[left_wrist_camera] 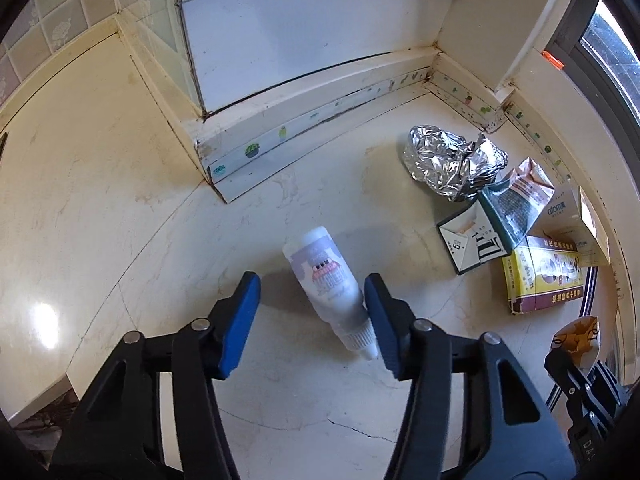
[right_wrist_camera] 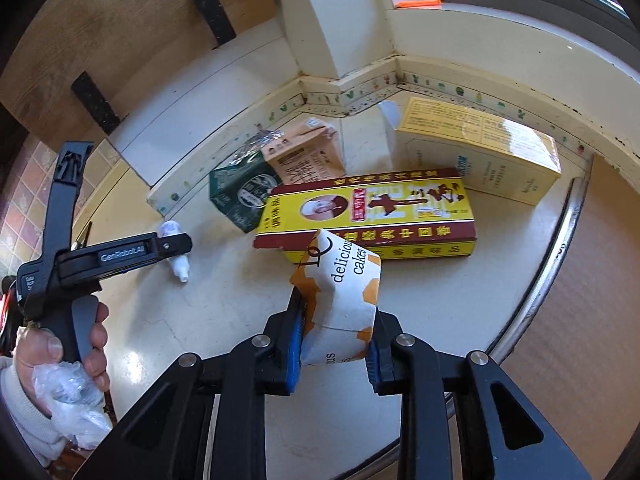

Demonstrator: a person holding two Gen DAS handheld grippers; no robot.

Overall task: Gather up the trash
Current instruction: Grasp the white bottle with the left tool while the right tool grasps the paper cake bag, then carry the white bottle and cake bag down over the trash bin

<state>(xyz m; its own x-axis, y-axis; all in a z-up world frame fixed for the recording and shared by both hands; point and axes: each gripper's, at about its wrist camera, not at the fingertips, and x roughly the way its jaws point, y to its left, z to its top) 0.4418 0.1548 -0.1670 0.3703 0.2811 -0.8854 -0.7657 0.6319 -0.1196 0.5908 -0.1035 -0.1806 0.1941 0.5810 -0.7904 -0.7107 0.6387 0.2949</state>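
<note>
Pickup step: both tongs working counter trash, no bin visible.
Right gripper [right_wrist_camera: 334, 344] clamped on crumpled white-orange paper cake wrapper [right_wrist_camera: 340, 300]; left gripper [left_wrist_camera: 312, 316] apart, straddling small white plastic squeeze bottle [left_wrist_camera: 328, 280] lying on pale marble counter [left_wrist_camera: 120, 220], right pad touching. Next, probably: close on bottle. Beyond: yellow-red carton [right_wrist_camera: 372, 212], crumpled foil [left_wrist_camera: 452, 164].

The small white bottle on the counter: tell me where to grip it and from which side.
Grip the small white bottle across its wide labelled body, from above. It lies flat, nozzle toward the camera; the left gripper already straddles it, so the pads would meet its long sides.
</note>
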